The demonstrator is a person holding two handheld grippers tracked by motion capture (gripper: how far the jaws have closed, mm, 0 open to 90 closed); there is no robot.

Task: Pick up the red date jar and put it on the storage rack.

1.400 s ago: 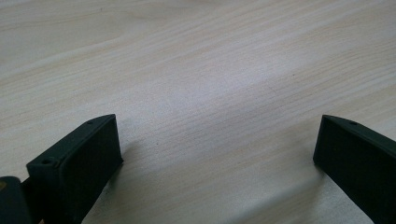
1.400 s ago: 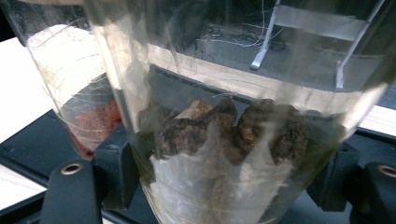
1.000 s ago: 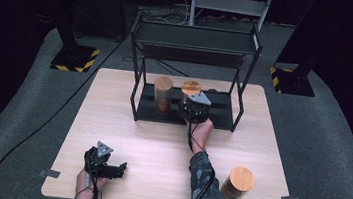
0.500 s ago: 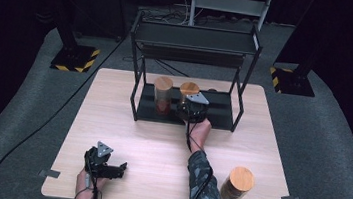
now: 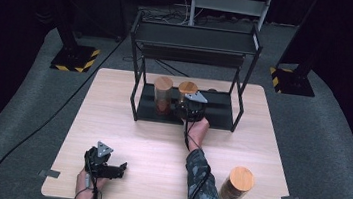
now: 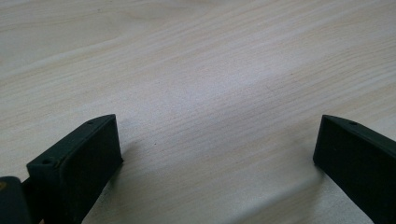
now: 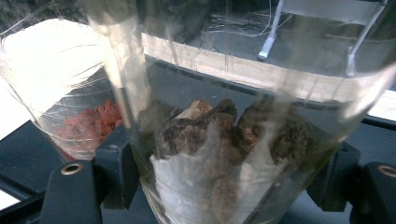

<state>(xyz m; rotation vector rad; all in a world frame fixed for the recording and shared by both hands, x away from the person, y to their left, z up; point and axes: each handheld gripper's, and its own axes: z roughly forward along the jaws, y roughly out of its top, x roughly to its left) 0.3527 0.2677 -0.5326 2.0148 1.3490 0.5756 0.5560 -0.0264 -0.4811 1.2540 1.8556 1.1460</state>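
A clear jar of brown lumps (image 7: 224,154) with a wooden lid (image 5: 188,87) stands on the lower shelf of the black rack (image 5: 196,39). My right gripper (image 5: 187,109) is shut on it, one jaw pressed against each side of the glass (image 7: 229,182). Just left of it stands a second jar with red contents (image 5: 162,94) (image 7: 88,123). My left gripper (image 5: 117,168) rests low over the table's near left part, open, with bare wood between its jaws (image 6: 215,149).
A third wooden-lidded jar (image 5: 237,184) stands near the table's front right corner. The rack's upper shelf overhangs the two jars, and its posts (image 5: 236,106) flank the right hand. The light wood table (image 5: 126,124) stretches between rack and front edge.
The right gripper and its jar have shifted only slightly on the lower shelf. The left gripper has stayed where it was.
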